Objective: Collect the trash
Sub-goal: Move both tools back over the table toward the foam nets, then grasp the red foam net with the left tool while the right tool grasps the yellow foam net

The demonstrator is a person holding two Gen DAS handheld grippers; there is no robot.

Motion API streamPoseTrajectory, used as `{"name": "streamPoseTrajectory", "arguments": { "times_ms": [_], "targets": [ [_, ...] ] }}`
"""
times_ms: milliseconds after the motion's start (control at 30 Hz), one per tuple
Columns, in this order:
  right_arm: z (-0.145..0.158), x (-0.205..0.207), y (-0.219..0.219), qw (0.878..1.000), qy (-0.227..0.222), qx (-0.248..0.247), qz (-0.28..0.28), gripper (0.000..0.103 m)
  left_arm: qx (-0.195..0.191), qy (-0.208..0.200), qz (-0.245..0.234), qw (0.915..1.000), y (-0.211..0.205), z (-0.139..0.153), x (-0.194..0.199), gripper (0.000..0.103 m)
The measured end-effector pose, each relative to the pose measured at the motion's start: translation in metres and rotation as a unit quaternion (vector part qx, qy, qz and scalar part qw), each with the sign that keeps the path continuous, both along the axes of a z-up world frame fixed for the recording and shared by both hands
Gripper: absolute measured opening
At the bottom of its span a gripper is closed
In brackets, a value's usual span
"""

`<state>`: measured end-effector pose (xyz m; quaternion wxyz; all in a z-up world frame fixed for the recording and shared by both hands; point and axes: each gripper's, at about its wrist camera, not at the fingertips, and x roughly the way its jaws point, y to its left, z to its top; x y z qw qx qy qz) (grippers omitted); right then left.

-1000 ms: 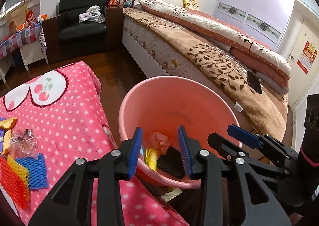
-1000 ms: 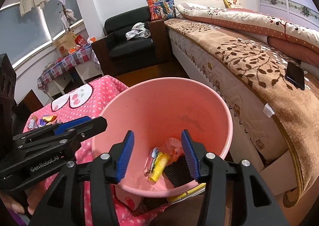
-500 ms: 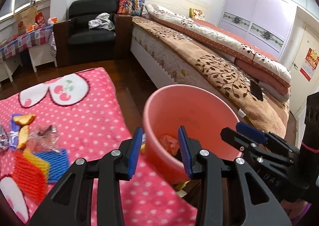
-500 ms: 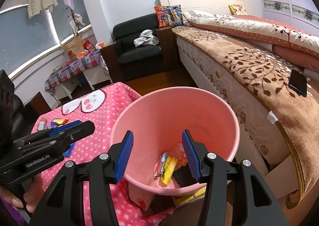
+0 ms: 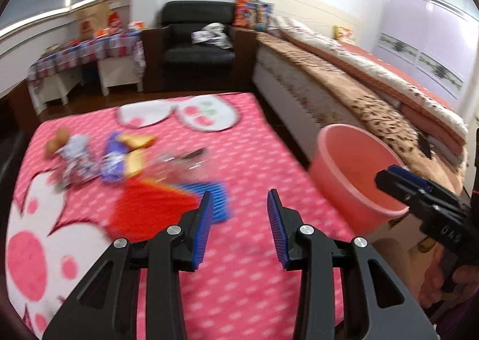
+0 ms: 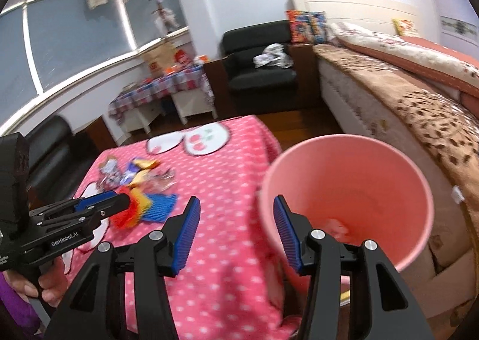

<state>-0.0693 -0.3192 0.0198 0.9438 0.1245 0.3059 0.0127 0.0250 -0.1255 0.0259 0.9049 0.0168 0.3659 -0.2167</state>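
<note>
Motion blur smears both views — the wrappers on the pink polka-dot cloth-covered desk (image 5: pixel 239 160) are hard to separate. The heap of trash (image 5: pixel 128 166) lies left of centre: one red mesh sleeve (image 5: pixel 143 208), one blue mesh sleeve (image 5: pixel 218 199), a crumpled clear wrapper, a purple packet and a few more I cannot count. The left gripper (image 5: pixel 239 205) hangs over the cloth near the mesh sleeves, jaws spread, nothing between. The right gripper (image 6: pixel 236 211) is spread and empty too, beside the round pink plastic bin (image 6: pixel 419 190) — its contents are mostly hidden, its base cut off.
</note>
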Motion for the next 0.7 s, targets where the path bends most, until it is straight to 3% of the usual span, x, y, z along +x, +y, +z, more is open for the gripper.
{"name": "streamPoseTrajectory", "arguments": {
  "times_ms": [367,567,700],
  "targets": [
    [-0.018,0.042,0.08,0.995,0.025,-0.007,0.096,0.05,0.004,0.033,0.116,0.9927,0.099,-0.02,0.009,0.037],
    [-0.023,0.055,0.101,0.993,0.03,-0.016,0.117,0.05,-0.052,0.094,0.123,0.9866,0.106,-0.03,0.02,0.037],
    [-0.027,0.058,0.105,0.992,0.034,-0.018,0.121,0.05,-0.107,0.159,0.12,0.9741,0.096,-0.042,0.029,0.037]
  ]
}}
